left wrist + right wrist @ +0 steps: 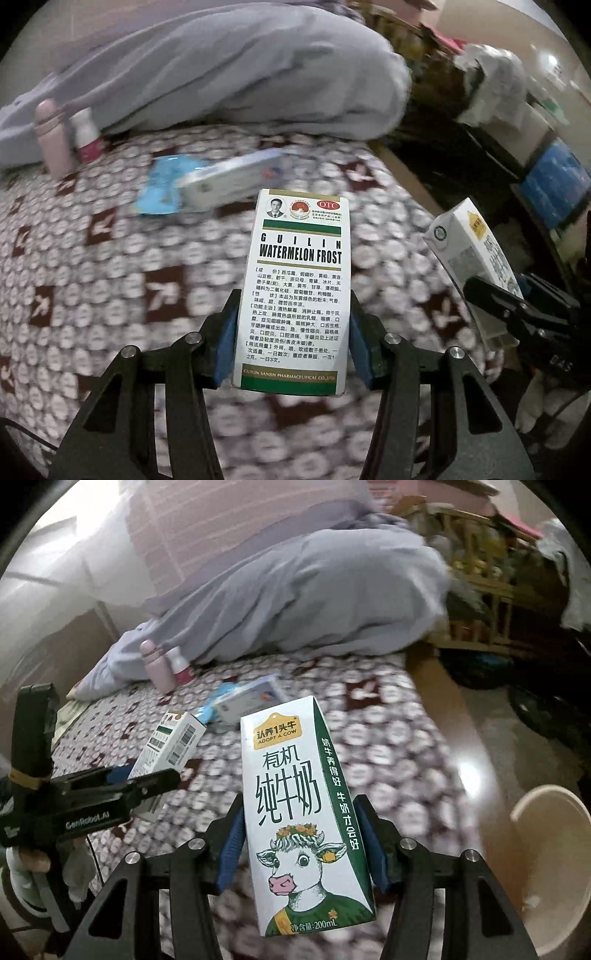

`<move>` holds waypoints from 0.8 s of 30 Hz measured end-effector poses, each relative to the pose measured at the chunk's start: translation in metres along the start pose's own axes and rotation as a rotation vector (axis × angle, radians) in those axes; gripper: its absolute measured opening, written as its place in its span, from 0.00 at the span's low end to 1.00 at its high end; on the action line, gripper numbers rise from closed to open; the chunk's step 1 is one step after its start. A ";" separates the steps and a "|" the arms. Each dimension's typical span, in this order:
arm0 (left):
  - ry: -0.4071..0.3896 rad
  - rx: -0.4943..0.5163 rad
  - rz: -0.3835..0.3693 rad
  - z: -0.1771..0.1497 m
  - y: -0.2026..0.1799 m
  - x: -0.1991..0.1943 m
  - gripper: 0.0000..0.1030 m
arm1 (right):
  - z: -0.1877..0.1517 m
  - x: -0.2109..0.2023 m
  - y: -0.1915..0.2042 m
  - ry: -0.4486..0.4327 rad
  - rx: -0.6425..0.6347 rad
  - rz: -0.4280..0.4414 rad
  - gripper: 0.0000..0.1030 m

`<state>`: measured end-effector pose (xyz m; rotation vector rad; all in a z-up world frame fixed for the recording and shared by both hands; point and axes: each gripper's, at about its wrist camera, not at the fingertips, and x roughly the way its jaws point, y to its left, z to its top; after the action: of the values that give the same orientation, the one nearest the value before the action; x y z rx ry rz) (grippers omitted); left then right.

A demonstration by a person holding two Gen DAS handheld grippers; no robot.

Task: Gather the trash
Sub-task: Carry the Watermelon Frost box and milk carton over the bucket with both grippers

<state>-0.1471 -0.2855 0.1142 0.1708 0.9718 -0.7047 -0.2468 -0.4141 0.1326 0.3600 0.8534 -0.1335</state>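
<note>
A: Left wrist view: the left gripper (293, 339) is clamped on the medicine box (297, 288), its blue pads pressing both long sides, the box upright above the patterned bedspread (110, 277).

B: And at three o'clock?

A: The milk carton (471, 251), tilted, in the other tool's black fingers.

B: The right wrist view agrees. The right gripper (300, 843) is closed on the milk carton (299, 812), one pad on each side. The medicine box (170, 744) shows at nine o'clock, held in the left gripper (138, 788).

A: What lies on the bed?

B: At eleven o'clock, a white and blue box (251, 698) on a blue packet (212, 707); further back a pink flask (157, 666) beside a small white bottle (181, 668), against the grey duvet (295, 598).

A: And at four o'clock?

B: The rim of a beige bin (554, 853) on the floor.
</note>
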 end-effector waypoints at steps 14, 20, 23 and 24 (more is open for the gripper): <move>0.056 0.184 -0.136 0.011 -0.122 0.038 0.49 | -0.031 -0.051 -0.099 -0.037 0.166 -0.166 0.53; 0.074 0.268 -0.189 0.013 -0.176 0.055 0.49 | -0.044 -0.062 -0.134 -0.039 0.225 -0.230 0.53; 0.086 0.298 -0.213 0.014 -0.198 0.063 0.49 | -0.050 -0.067 -0.151 -0.039 0.254 -0.254 0.53; 0.091 0.307 -0.222 0.015 -0.205 0.066 0.49 | -0.053 -0.069 -0.158 -0.038 0.268 -0.262 0.53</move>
<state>-0.2394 -0.4802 0.1047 0.3701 0.9745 -1.0576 -0.3697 -0.5443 0.1123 0.4934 0.8440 -0.4995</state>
